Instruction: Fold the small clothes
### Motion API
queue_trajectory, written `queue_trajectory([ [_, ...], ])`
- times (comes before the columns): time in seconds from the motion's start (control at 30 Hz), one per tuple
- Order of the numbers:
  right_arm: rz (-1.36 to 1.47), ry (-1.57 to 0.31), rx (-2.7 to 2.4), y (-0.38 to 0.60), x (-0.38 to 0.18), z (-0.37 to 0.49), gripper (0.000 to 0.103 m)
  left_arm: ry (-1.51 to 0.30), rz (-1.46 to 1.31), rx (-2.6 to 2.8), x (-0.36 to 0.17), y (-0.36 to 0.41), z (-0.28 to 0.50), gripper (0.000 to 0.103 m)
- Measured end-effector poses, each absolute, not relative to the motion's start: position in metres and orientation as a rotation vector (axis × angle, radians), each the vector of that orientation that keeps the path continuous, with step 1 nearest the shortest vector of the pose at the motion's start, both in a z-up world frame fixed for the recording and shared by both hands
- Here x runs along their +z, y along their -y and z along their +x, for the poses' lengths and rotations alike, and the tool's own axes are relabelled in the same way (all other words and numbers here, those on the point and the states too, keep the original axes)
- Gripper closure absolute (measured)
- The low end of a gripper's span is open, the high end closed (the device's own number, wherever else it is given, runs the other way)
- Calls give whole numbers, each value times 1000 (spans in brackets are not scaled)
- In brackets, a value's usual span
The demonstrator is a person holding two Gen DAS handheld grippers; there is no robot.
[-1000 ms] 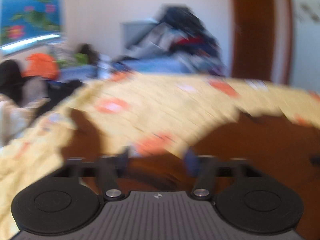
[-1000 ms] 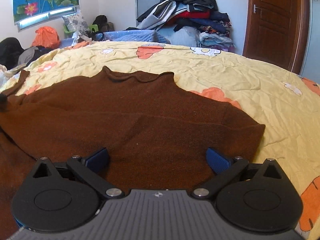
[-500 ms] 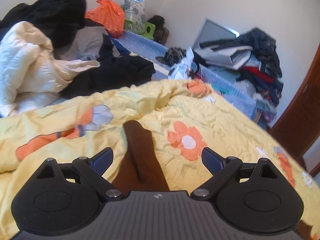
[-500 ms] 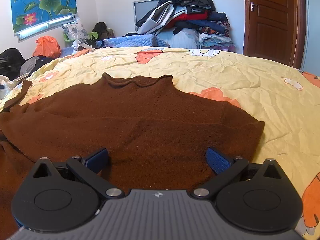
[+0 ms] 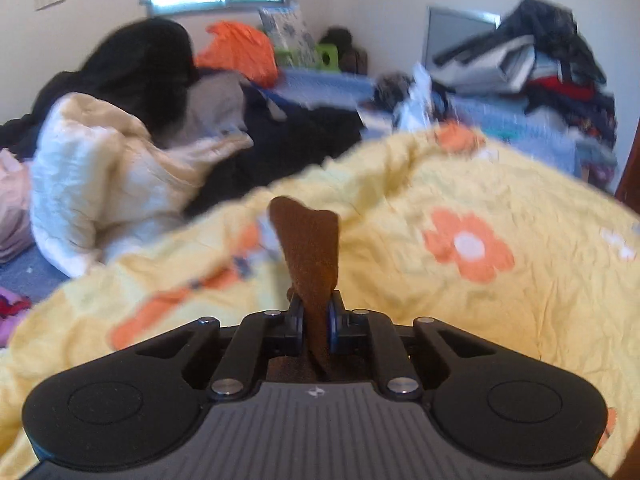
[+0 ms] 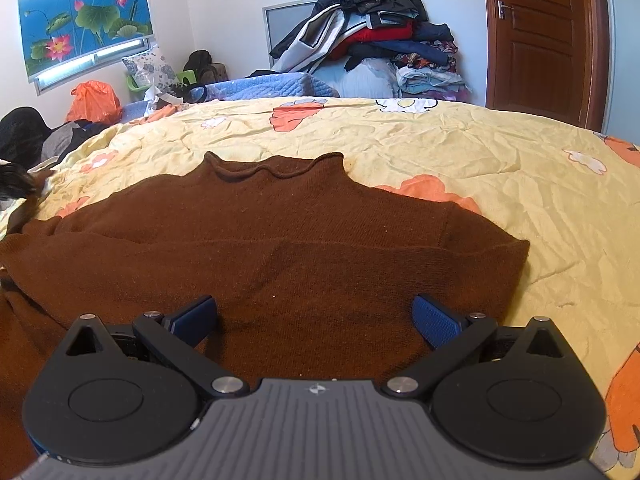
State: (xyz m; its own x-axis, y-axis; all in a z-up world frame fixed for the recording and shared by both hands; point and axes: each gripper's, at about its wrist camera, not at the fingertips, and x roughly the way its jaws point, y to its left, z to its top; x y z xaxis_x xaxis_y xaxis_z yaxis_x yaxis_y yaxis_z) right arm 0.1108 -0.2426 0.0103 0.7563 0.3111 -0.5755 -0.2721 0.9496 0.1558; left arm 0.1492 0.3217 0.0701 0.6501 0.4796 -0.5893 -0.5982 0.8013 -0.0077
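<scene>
A brown knit sweater (image 6: 280, 248) lies flat on the yellow flowered bedspread (image 6: 460, 152), collar at the far side, right sleeve folded in over the body. My right gripper (image 6: 316, 316) is open and empty, just above the sweater's near part. My left gripper (image 5: 316, 320) is shut on the end of the sweater's left sleeve (image 5: 310, 248), whose cuff sticks up past the pads. At the far left edge of the right wrist view that sleeve (image 6: 20, 216) runs off towards the left gripper, which barely shows there.
A pile of clothes (image 6: 380, 40) is stacked behind the bed by a wooden door (image 6: 540, 40). Off the bed's left side lie a cream quilted jacket (image 5: 100, 184), black garments (image 5: 132, 68) and an orange bag (image 5: 240, 52).
My left gripper has closed on the sleeve end, which lay loose between its open fingers half a second ago. My right gripper has risen slightly and stays open.
</scene>
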Motion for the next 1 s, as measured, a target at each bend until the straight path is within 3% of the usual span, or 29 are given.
queue_trajectory([
  [0.33, 74, -636, 317, 243, 11, 108, 0, -392, -321, 610, 152, -375, 42, 93],
  [0.7, 64, -638, 310, 242, 11, 108, 0, -314, -404, 579, 150, -361, -9, 94],
  [0.83, 70, -637, 311, 242, 11, 108, 0, -281, -340, 477, 159, -314, 0, 94],
  [1.0, 82, -635, 309, 243, 11, 106, 0, -300, -195, 76, 166, -169, 44, 93],
])
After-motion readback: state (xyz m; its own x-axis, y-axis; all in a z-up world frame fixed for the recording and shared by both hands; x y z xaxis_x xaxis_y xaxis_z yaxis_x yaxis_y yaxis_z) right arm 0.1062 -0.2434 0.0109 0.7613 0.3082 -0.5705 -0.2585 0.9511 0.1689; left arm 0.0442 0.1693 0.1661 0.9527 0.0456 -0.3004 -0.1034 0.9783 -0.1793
